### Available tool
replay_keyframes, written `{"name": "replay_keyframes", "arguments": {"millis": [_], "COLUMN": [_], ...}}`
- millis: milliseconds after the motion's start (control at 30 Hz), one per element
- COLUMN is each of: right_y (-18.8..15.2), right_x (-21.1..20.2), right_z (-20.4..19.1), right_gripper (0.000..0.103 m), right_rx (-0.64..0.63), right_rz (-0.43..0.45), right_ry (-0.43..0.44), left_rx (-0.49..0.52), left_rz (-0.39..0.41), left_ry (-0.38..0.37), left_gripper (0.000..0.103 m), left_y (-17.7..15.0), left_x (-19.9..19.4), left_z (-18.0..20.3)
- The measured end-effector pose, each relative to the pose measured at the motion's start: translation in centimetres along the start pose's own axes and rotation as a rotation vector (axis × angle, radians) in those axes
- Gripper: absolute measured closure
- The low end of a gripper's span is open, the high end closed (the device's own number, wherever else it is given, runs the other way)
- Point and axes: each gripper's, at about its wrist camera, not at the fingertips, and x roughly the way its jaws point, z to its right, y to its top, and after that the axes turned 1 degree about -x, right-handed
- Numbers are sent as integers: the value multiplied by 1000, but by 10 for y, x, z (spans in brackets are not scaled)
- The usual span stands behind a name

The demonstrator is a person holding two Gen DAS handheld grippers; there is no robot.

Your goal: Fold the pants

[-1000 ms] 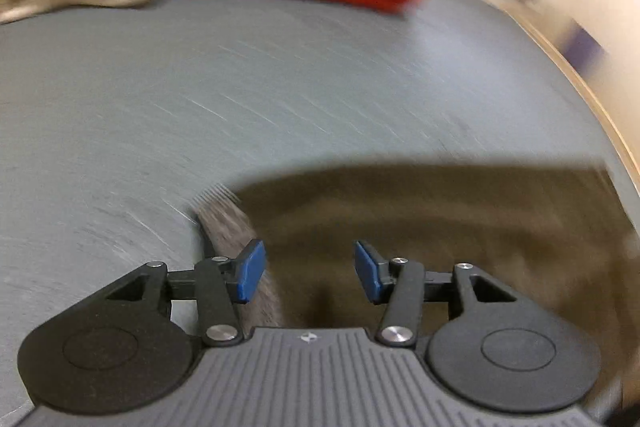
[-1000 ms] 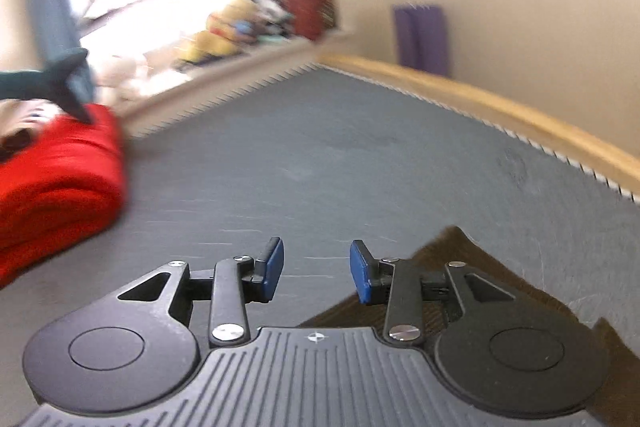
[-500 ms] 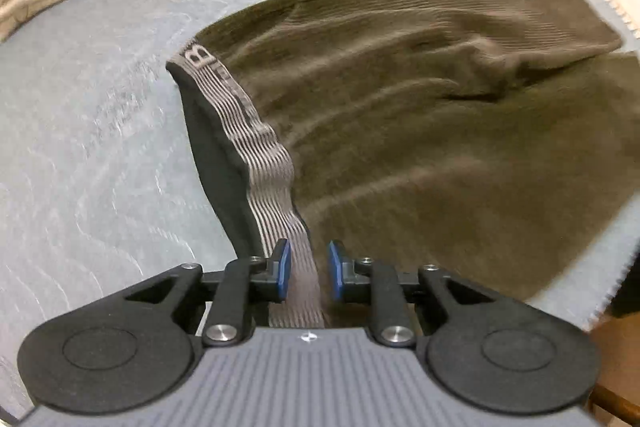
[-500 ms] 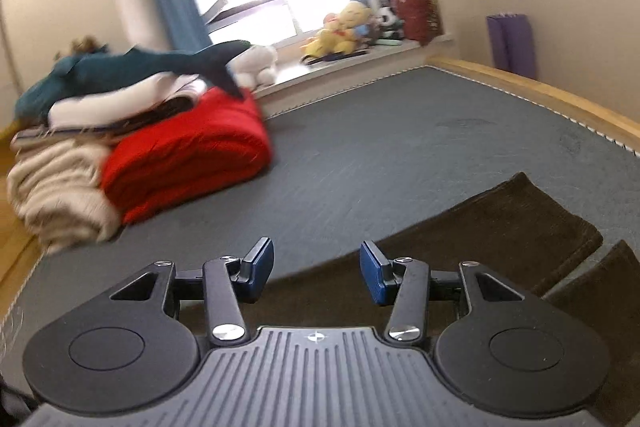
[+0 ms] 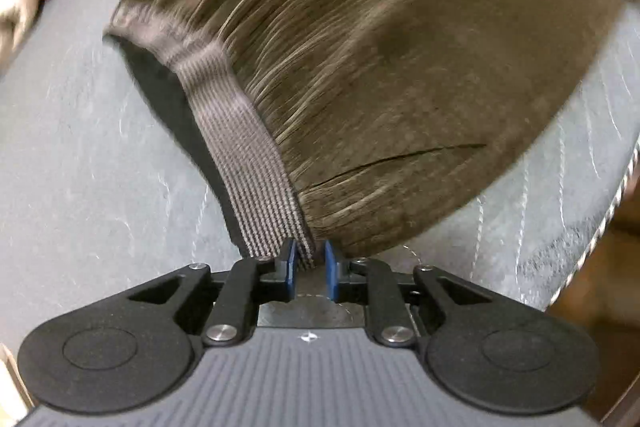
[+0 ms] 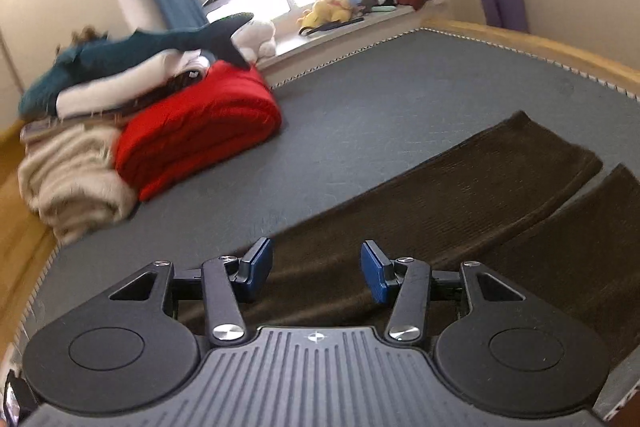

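The left gripper [image 5: 307, 269] had swung down over the pants [image 5: 380, 67]; its jaws were closing on the waistband [image 5: 240, 131]. The right gripper [image 6: 317, 273] hovered half-open and empty above the legs, so folding could begin.

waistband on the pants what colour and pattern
Grey with fine ribbed stripes, on dark brown pants; the waistband shows best in the left wrist view.

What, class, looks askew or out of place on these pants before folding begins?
The waistband is lifted off the mattress at the corner between the closing left claw, gaping open. The two legs lie splayed apart.
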Motion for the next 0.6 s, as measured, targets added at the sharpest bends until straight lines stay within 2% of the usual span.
{"name": "replay_keyframes", "arguments": {"millis": [33, 100, 133, 167, 200, 233, 267, 333, 400, 467, 533, 600], "right_y": [-2, -7, -10, -12, -15, -18, -20, -23, -26, -27, -28, -27], "right_x": [-3, -7, -7, -6, -4, -2, -2, -4, -5, -6, -7, -7], "right_z": [-1, 2, 5, 8, 11, 13, 14, 16, 18, 20, 22, 24], "right_gripper": [51, 51, 51, 51, 51, 51, 51, 51, 51, 51, 51, 51], "right_rx": [-24, -39, -31, -22, -19, -25, -41, -64, -70, -83, -102, -106], "right_rz": [0, -11, -26, -47, -74, -98, -108, -106, -116, -120, -119, -120], "right_ry": [-10, -21, -24, -28, -35, -44, -51, -58, -57, -58, -68, -69], "left_rx": [-30, -109, -108, -73, -21, 1, -1, -68, -132, -164, -150, -117], "left_rz": [33, 106, 62, 3, -44, -58, -27, 68, 182, 225, 210, 123], "left_ry": [-11, -131, -131, -86, -60, -46, -48, -134, -208, -242, -226, -184], "left_gripper": [85, 85, 85, 92, 93, 93, 93, 90, 77, 76, 76, 76], "left_y": [0, -2, -3, -3, -5, -3, -1, 5, 14, 26, 31, 32], "left_x": [-7, -19, -12, -1, 6, 7, 0, -19, -38, -42, -37, -21], "left_z": [-2, -9, -9, -3, 4, 8, 10, 3, -3, -5, -1, 2]}}
